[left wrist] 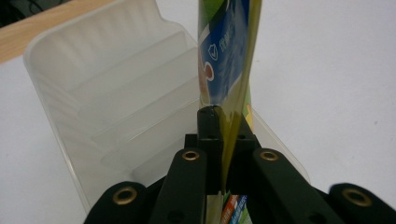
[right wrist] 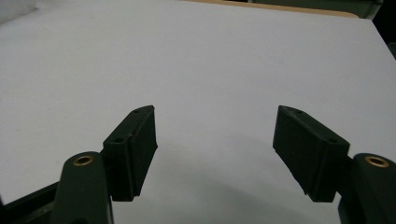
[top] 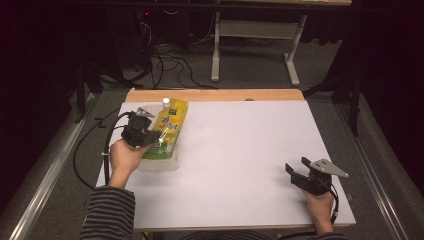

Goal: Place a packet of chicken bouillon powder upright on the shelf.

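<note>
- Yellow-green pouch (top: 170,127) with a white cap, at ten o'clock on the worktop, tilted, lower end in the tub.
- Clear ribbed plastic tub (left wrist: 116,93), open-topped, directly beneath the pouch.

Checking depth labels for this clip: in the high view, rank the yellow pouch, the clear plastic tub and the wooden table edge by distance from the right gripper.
From the right gripper:
1. Clear plastic tub, left, near side.
2. Yellow pouch, left, just above the tub; a close call.
3. Wooden table edge, far side.
</note>
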### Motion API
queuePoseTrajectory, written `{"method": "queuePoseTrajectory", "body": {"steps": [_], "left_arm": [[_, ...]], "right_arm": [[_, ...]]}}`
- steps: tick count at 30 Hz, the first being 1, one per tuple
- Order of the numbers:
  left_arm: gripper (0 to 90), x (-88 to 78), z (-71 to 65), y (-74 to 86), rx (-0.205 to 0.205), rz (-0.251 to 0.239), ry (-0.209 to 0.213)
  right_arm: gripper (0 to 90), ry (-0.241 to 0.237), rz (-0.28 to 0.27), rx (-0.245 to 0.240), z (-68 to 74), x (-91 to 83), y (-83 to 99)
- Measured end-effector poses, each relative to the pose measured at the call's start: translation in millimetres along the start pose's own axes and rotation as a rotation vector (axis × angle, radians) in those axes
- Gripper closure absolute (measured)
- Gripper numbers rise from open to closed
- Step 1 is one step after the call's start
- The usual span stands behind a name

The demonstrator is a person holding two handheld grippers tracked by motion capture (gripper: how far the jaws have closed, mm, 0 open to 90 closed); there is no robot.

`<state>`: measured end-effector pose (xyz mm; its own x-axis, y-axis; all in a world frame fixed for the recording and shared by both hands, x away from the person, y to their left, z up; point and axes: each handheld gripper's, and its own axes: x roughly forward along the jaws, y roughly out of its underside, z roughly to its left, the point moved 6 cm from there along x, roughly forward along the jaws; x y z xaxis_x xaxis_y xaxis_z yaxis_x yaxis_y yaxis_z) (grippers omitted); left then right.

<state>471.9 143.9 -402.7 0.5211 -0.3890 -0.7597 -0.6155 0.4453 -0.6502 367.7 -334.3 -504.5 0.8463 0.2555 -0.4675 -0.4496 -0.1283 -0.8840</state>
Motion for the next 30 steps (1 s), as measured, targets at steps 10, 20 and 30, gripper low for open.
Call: {"method": "queuePoseTrajectory", "body": {"steps": [10, 20, 30], "left_arm": [[87.9, -4.7, -7.0, -5.9, 0.065, -0.199, -0.060], [87.3, 3.8, -4.6, 11.3, 0.093, -0.189, -0.037], [85.7, -3.5, 7.4, 23.0, 0.059, -0.051, -0.014]], "right_arm": [[30.9, 0.002, 0.002, -0.001, 0.4, 0.2, 0.1], [31.0, 0.000, 0.002, -0.002, 0.4, 0.3, 0.1], [31.0, 0.003, 0.003, -0.001, 0.4, 0.4, 0.1]]}}
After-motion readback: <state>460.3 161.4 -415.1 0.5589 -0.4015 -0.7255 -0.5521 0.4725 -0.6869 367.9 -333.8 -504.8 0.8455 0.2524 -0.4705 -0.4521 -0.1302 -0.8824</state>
